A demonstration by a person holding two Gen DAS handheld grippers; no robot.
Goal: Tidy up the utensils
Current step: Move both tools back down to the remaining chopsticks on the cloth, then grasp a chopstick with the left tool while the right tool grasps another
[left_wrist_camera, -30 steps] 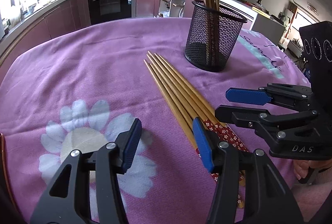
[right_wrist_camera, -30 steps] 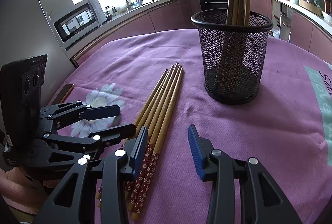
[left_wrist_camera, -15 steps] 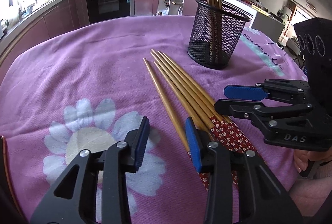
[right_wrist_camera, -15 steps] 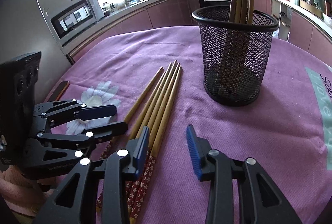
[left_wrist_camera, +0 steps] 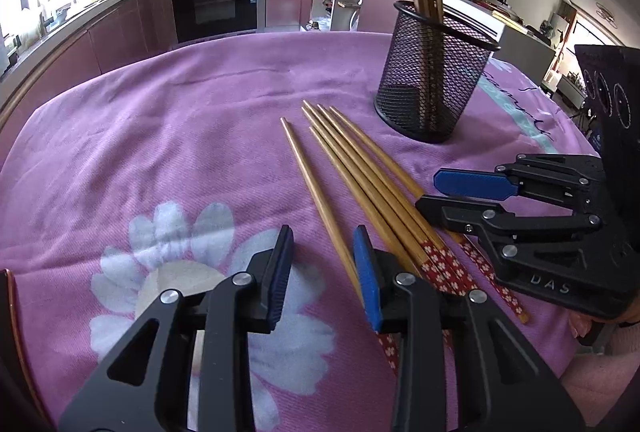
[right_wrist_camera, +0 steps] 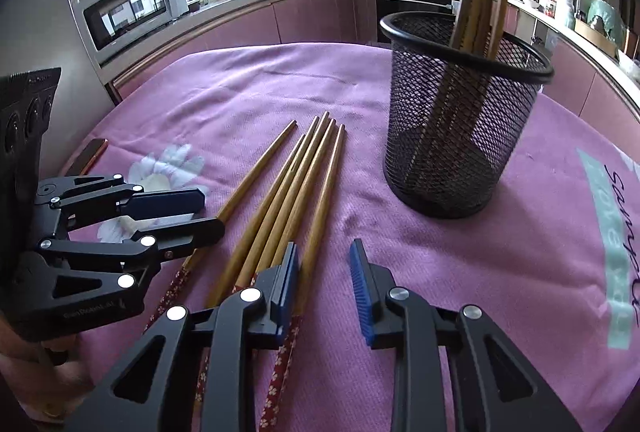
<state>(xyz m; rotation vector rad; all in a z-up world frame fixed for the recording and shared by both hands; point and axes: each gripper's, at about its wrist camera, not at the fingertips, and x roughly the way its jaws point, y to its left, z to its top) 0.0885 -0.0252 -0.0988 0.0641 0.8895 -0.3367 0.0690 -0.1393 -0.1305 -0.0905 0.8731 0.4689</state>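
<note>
Part done: a few chopsticks already stand in the mesh cup (left_wrist_camera: 434,72), five more chopsticks (left_wrist_camera: 360,188) lie loose on the worktop (left_wrist_camera: 160,136) beside it. Left gripper (left_wrist_camera: 322,272) wide open and empty, right gripper (right_wrist_camera: 324,280) likewise, both low over the handle ends. Since a second ago, one stick (left_wrist_camera: 316,192) has split leftward from the bundle.

Five chopsticks (left_wrist_camera: 352,184) lie side by side on the bench (left_wrist_camera: 180,152), one slightly apart (leftmost); behind them stands the mesh holder (left_wrist_camera: 434,72) with perhaps four more inside.
</note>
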